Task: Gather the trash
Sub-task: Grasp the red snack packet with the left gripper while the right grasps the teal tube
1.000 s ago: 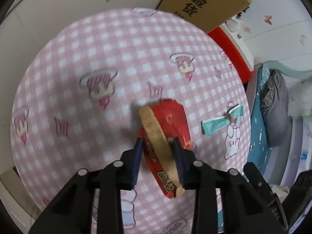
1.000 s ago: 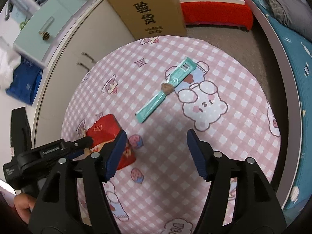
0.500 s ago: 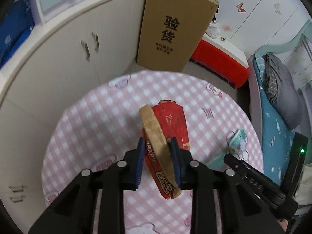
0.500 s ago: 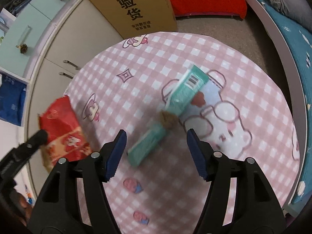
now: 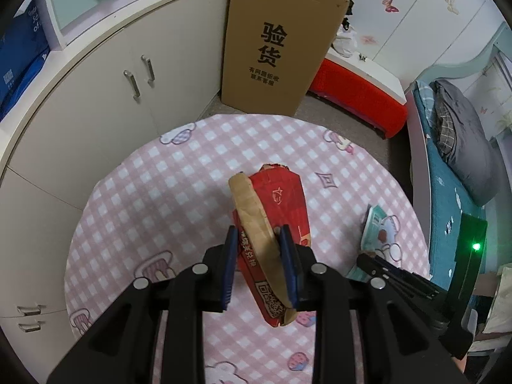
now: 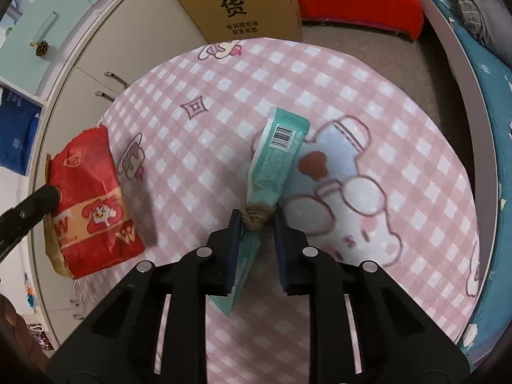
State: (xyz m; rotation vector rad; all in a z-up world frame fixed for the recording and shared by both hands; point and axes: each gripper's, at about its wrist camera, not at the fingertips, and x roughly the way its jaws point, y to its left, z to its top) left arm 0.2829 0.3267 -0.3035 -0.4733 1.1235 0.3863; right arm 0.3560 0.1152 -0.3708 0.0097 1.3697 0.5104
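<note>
The right gripper [image 6: 256, 224] is closing on the thin teal wrapper [image 6: 275, 160] lying on the table [image 6: 400, 102], at its string knot, so the wrapper may be slipping out sideways. The left gripper [image 5: 259, 240], nearly closed, is gripping the red bag [image 5: 275, 211] above the table, well apart from the wrapper.

Pink checked tablecloth [image 5: 179, 192] with cartoon prints; behind it an upright cardboard box [image 5: 281, 41], cream cupboard doors [image 5: 105, 96], red bench [image 5: 358, 96], bed [image 5: 448, 166] at right.
</note>
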